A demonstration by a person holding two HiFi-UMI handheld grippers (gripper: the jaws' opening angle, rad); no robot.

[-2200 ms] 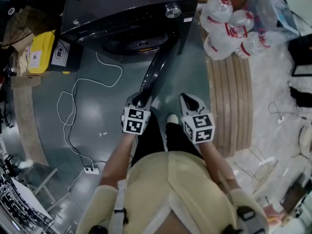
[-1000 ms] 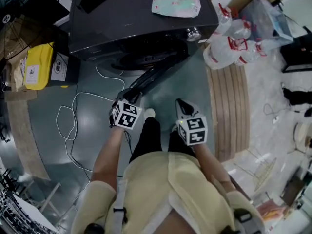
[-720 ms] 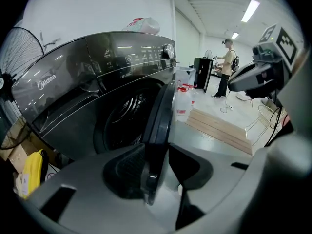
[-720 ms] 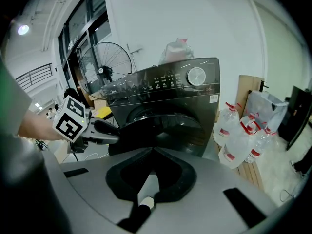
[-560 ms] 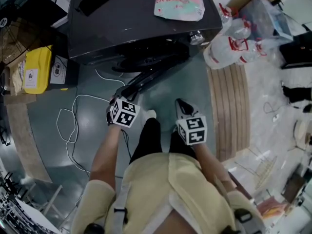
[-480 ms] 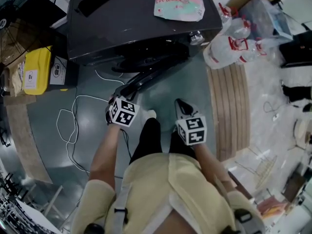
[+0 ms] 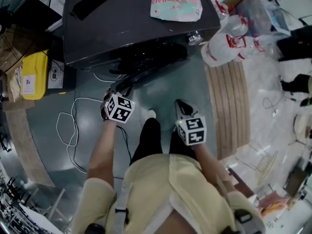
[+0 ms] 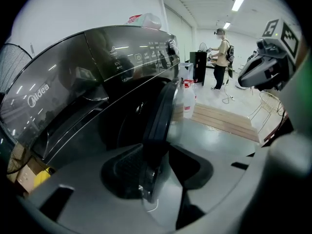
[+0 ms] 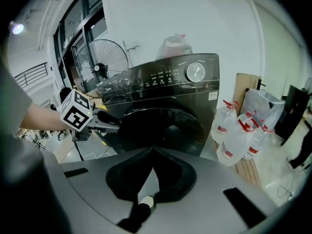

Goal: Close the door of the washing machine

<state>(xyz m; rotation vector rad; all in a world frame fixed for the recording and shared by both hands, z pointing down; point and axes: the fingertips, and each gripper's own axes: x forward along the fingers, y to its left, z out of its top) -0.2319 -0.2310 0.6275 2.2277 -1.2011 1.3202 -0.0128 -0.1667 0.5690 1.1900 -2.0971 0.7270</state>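
The dark front-loading washing machine (image 7: 136,23) stands at the top of the head view. Its round door (image 7: 151,69) hangs partly open, angled close to the drum front. My left gripper (image 7: 118,87) is shut on the door's free edge. In the left gripper view the door edge (image 8: 161,116) runs up between my left gripper's (image 8: 157,172) two pads. My right gripper (image 7: 181,106) hangs shut and empty above the floor, right of the door. In the right gripper view my right gripper (image 9: 152,155) points at the door (image 9: 161,130), with the left gripper (image 9: 109,126) at the door's left rim.
A plastic bag (image 7: 175,1) lies on top of the machine. Several water bottles (image 7: 229,38) and a wooden pallet (image 7: 229,101) are to the right. A yellow box (image 7: 29,77) and a white cable (image 7: 73,126) lie at the left. Another person (image 8: 223,57) stands far off.
The door has swung from wide open toward the machine front, my left gripper moving left and forward with it. The right gripper has hardly moved.
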